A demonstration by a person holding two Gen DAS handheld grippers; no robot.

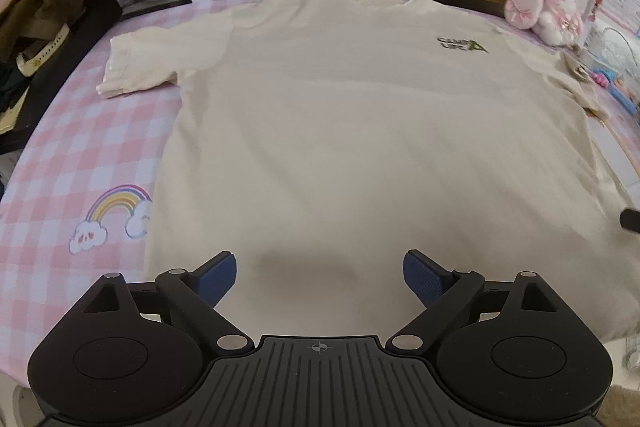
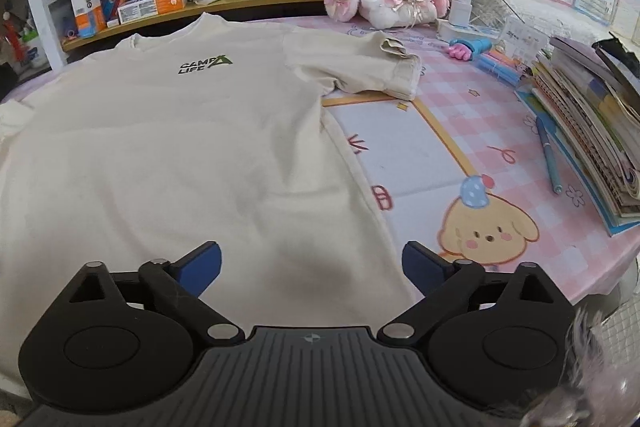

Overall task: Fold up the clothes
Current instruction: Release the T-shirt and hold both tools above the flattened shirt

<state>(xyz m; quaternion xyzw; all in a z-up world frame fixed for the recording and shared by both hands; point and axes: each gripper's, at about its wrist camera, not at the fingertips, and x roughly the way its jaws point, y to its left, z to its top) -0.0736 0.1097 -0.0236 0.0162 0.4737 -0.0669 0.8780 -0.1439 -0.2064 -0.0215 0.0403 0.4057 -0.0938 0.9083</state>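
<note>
Your desk (image 1: 80, 155) under its pink checked cloth carried the cream T-shirt (image 1: 340, 127), spread flat, front up, collar toward the bookshelf. Your left tool (image 1: 320, 281) and right tool (image 2: 312, 267) both gaped wide above its hem, gripping nothing.

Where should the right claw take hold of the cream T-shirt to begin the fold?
Probably at the T-shirt's right sleeve, coming from the table's right side: it lies flat, sticks out, free of clutter. The open right claw hovers above the hem.
</note>
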